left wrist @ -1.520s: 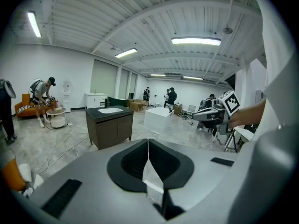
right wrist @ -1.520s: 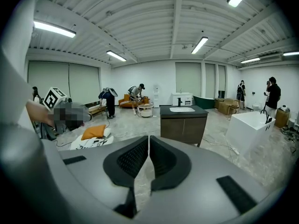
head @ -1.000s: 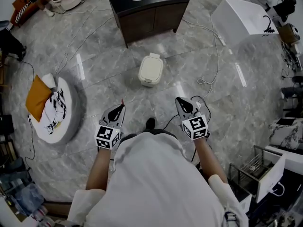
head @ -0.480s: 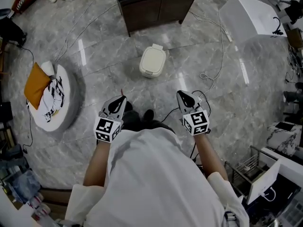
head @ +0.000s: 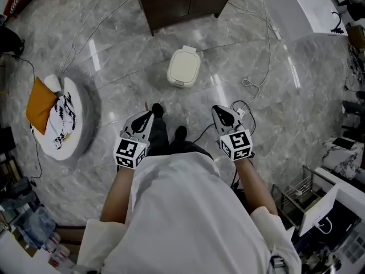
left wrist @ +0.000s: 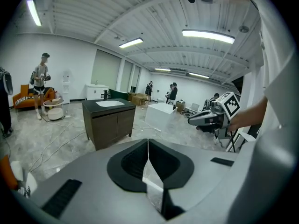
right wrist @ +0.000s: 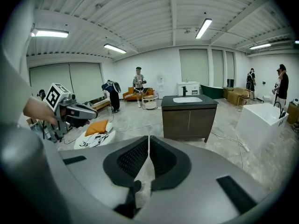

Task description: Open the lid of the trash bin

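I'm at the approach stage, by my reading: the cream trash bin stands on the floor ahead of me, its lid down, between my feet and the dark wooden cabinet, and well apart from both tools. The left gripper and right gripper hang at waist height, one to each side of my body. Each has its jaws pressed together with nothing between them, which their own views confirm. Next, I judge, I must step closer, bend down and bring one gripper to the near edge of the lid; I can't make out from here whether there's a pedal or a lip to catch. The floor is glossy grey marble tile and throws back the ceiling lights, with loose cables running across it near my path, a possible snag. To my left sits a round white pouffe carrying an orange cushion. A white block stands far right, and people are about in the open room.
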The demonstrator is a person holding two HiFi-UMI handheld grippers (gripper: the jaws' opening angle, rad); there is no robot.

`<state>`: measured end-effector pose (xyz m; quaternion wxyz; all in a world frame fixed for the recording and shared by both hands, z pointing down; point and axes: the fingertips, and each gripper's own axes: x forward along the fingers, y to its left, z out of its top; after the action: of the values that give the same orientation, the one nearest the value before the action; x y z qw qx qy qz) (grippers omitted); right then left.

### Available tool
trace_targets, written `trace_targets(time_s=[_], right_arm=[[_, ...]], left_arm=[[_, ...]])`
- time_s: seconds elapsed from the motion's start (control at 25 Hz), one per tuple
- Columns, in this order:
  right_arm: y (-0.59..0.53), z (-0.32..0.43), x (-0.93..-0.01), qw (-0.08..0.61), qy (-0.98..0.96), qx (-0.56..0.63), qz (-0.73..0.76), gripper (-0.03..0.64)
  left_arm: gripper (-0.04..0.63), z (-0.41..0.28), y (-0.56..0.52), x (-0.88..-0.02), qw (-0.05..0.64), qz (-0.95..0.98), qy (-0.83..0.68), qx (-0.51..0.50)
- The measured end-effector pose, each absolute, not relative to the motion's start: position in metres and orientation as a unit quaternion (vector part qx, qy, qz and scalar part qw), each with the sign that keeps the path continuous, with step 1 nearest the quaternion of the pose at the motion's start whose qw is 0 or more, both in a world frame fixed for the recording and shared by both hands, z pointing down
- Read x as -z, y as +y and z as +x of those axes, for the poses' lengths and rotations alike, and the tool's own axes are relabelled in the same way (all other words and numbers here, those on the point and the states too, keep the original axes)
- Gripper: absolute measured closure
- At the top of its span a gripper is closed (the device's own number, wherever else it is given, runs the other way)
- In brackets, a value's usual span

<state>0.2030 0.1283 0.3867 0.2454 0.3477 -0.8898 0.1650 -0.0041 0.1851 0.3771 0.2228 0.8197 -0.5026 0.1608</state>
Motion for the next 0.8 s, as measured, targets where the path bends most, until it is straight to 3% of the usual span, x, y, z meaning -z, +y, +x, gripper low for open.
trace_targets(time_s=[0.8], right_arm=[[0.063, 0.127, -0.475, 0.298, -0.845, -0.252, 0.366, 0.583]], left_arm=[[0.577, -0.057, 0.078, -0.453, 0.268, 0.849, -0.405, -0.206]])
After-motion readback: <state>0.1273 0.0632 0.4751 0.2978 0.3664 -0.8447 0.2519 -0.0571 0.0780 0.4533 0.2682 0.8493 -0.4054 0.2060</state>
